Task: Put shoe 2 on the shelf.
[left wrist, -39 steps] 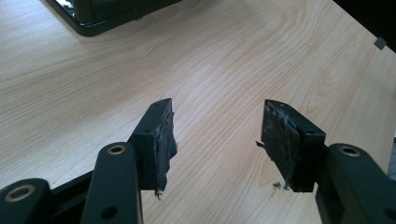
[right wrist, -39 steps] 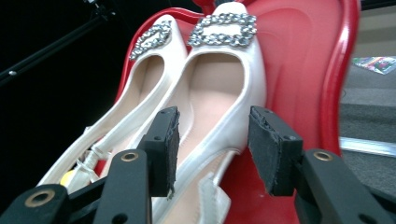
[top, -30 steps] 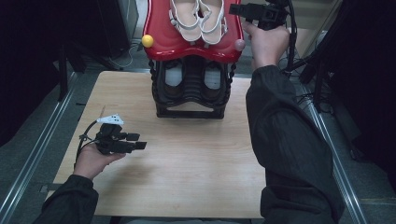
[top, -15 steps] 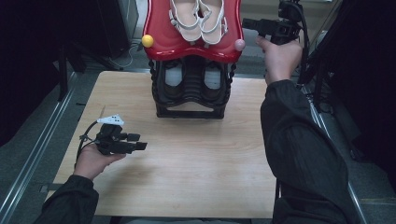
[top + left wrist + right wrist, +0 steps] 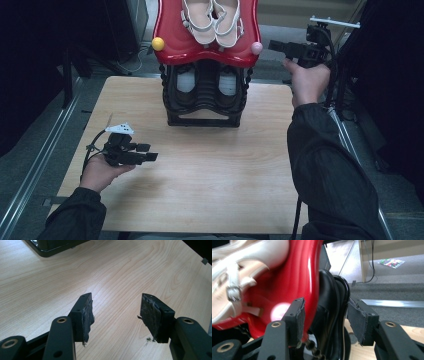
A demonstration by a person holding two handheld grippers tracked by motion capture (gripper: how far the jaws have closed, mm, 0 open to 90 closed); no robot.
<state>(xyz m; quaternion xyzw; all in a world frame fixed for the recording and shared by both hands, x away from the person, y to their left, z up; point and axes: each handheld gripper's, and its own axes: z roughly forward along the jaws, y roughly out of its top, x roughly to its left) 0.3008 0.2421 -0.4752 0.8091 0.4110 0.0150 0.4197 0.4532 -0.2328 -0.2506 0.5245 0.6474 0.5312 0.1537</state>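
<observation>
Here, red shelf point(image 5: 297, 277) beyond right gripper point(image 5: 325, 322).

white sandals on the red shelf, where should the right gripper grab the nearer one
Probably the strap or side edge of the right-hand white sandal, approached from the rack's right. The pair lies flat, soles down, on the red shelf, and the right gripper, open and empty, already points in from that side.

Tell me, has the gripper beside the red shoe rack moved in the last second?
Yes. The right gripper has dropped from level with the white sandals to beside the rack's pink knob; its fingers, just opening, hold nothing.
</observation>
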